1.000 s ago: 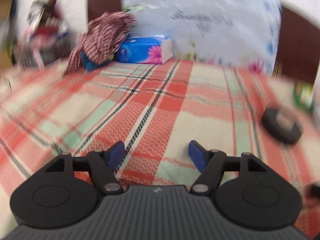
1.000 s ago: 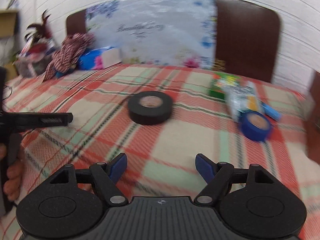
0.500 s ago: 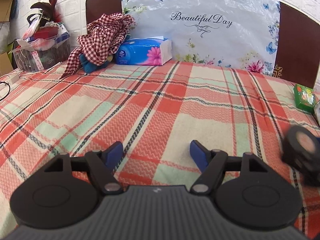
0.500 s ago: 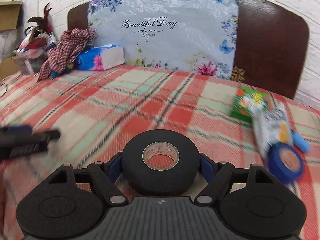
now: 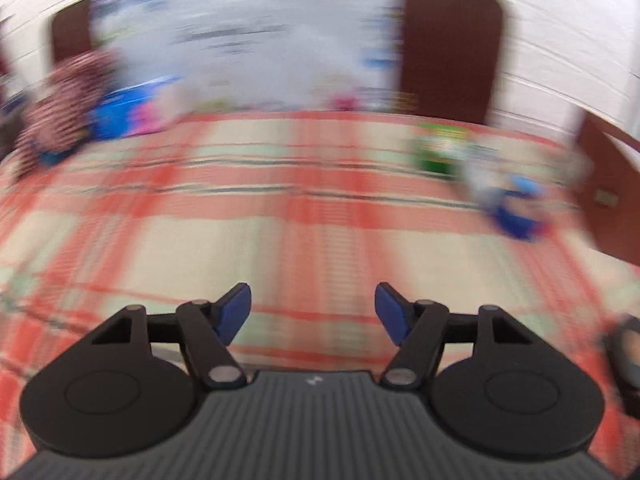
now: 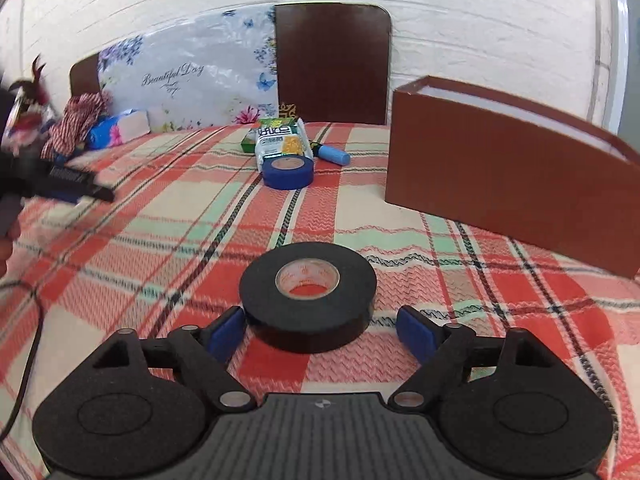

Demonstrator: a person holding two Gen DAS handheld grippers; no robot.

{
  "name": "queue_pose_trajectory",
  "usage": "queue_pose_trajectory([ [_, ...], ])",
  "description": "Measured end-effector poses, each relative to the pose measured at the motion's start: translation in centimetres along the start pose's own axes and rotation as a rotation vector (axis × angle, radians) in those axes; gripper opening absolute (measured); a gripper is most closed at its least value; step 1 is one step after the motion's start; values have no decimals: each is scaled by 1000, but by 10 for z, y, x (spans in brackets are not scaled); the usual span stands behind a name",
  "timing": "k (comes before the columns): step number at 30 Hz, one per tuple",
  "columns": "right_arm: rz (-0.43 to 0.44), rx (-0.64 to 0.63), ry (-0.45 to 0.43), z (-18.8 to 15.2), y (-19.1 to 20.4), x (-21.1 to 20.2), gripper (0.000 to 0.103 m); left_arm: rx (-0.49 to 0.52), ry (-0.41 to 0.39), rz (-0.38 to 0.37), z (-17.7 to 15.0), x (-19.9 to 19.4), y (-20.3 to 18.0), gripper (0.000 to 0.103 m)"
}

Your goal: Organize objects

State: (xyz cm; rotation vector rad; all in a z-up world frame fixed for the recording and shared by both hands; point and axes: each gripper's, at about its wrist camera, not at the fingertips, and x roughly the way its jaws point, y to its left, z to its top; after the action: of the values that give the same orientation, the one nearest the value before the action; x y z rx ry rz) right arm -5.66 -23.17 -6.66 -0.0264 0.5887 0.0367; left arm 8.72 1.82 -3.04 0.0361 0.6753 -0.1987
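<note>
A black tape roll (image 6: 308,294) lies flat on the plaid bedspread (image 6: 168,240) between the blue pads of my right gripper (image 6: 322,330). The jaws are open; the left pad sits at the roll's side and the right pad stands clear of it. A blue tape roll (image 6: 287,170), a white packet (image 6: 280,142), a green box (image 6: 276,123) and a blue tube (image 6: 334,155) lie farther back. My left gripper (image 5: 313,311) is open and empty over the bedspread; its view is motion-blurred. The black roll shows at that view's right edge (image 5: 624,350).
An open brown box (image 6: 500,172) stands at the right on the bed. A dark headboard (image 6: 332,64) and a floral pillow (image 6: 184,80) are at the back. A tissue pack (image 6: 116,130) and checked cloth (image 6: 78,120) lie back left. The left gripper shows at the left edge (image 6: 52,178).
My right gripper closed in around the black roll and swung right, so the brown box came into view. My left gripper is sweeping to the right and its view has blurred.
</note>
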Motion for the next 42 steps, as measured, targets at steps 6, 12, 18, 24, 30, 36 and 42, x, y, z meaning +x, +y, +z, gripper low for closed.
queue_pose_trajectory([
  [6,37,-17,22,7,-7,4,77,235,85,-269,5,-35,-132,66],
  [12,71,7,5,4,-13,5,79,220,211,-219,2,-17,-164,66],
  [18,78,9,18,9,-10,12,82,197,280,-246,-7,-5,-173,66],
  [24,64,-51,20,10,0,13,74,79,319,-305,-8,6,-163,32],
  [30,46,-46,-125,26,-2,-8,74,88,207,-280,24,-29,-171,30],
  [36,-58,-36,-310,76,-42,-17,74,159,46,-327,94,-44,-215,30],
  [42,-155,4,-336,110,-110,5,74,198,23,-396,140,-10,-280,30],
])
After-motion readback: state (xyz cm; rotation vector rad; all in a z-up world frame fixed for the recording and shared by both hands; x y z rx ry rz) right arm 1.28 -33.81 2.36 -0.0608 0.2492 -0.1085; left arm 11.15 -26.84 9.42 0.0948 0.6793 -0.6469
